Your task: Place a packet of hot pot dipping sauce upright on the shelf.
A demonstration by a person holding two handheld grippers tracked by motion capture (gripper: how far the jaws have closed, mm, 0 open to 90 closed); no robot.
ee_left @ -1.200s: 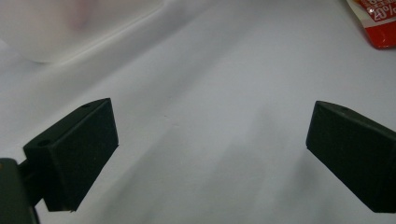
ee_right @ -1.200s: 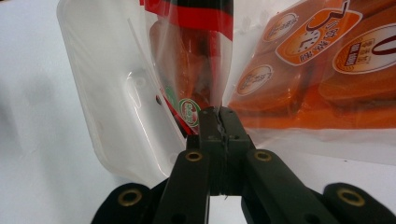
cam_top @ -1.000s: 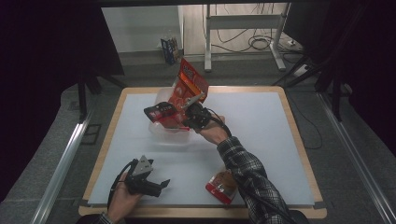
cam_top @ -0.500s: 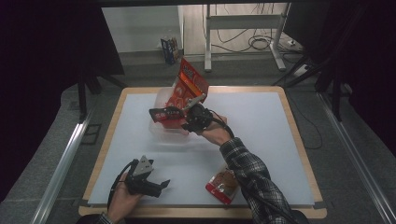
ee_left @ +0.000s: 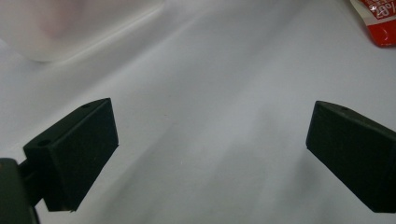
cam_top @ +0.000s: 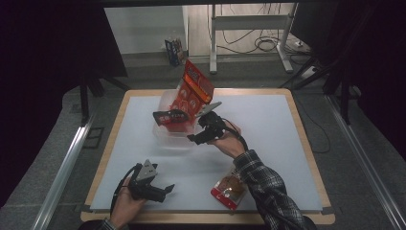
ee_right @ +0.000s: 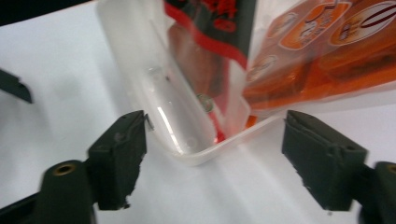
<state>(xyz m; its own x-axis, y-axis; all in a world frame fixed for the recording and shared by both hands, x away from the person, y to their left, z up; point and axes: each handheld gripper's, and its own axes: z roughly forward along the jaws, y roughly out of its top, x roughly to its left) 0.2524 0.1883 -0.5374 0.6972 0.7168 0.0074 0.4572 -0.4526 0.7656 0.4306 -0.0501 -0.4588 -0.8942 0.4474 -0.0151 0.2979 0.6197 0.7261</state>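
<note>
A clear plastic container (cam_top: 165, 134) stands at the table's far middle. An orange snack bag (cam_top: 195, 88) leans upright out of it, and a black and red packet (cam_top: 168, 116) lies across it. My right gripper (cam_top: 196, 130) is open just right of the container. In the right gripper view, the container's corner (ee_right: 196, 156) lies between the spread jaws of that gripper (ee_right: 215, 163), with both packets (ee_right: 219, 42) behind it. Near the front left edge, my left gripper (cam_top: 165, 190) rests open over bare table, and nothing is between its jaws (ee_left: 210, 140).
A red and orange snack packet (cam_top: 229, 187) lies on the white table (cam_top: 287, 143) at the front, beside the right forearm; its corner (ee_left: 380, 21) shows in the left gripper view. A wooden rim (cam_top: 306, 139) borders the table. Stands and cables are behind it.
My right gripper has drawn back a little to the right of the container, and the black and red packet stays lying in it. The left gripper has not moved.
</note>
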